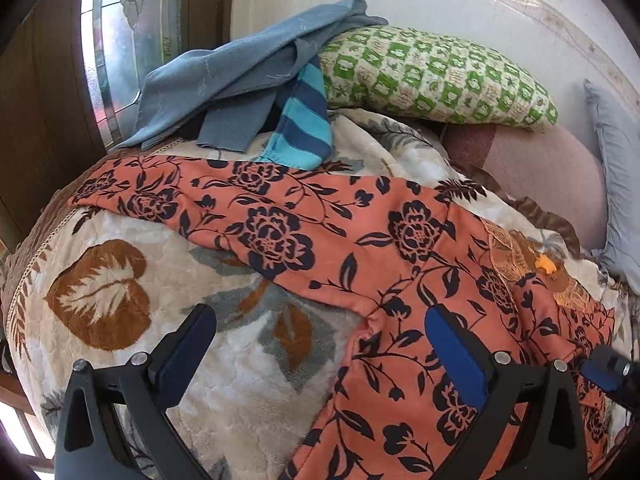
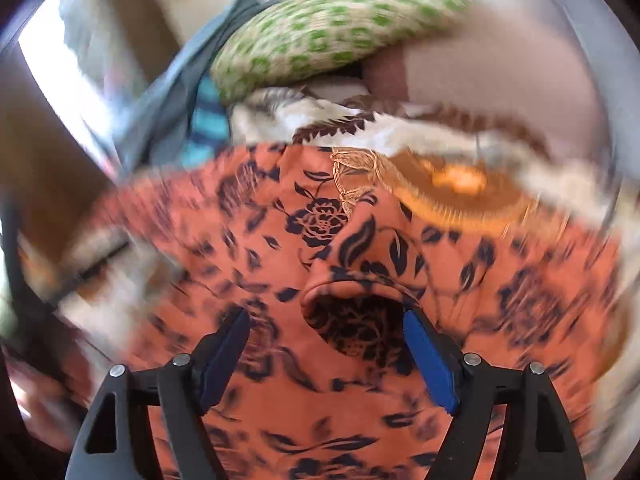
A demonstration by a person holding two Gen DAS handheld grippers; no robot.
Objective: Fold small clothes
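An orange garment with a dark floral print (image 1: 340, 248) lies spread across a leaf-patterned blanket (image 1: 120, 280) on the bed. My left gripper (image 1: 320, 324) is open above the garment's near left edge, with one finger over the blanket and the other over the cloth. The right gripper shows at the left wrist view's right edge (image 1: 612, 368). In the blurred right wrist view, my right gripper (image 2: 326, 320) is open just above the orange garment (image 2: 320, 220), straddling a raised fold (image 2: 352, 292) of it. Neither gripper holds anything.
A blue-grey cloth (image 1: 240, 76) and a striped blue garment (image 1: 304, 116) lie piled at the head of the bed beside a green-checked pillow (image 1: 440, 76). A pink pillow (image 1: 548, 168) and a pale blue pillow (image 1: 616, 152) lie right. A wooden door frame (image 1: 40, 100) stands left.
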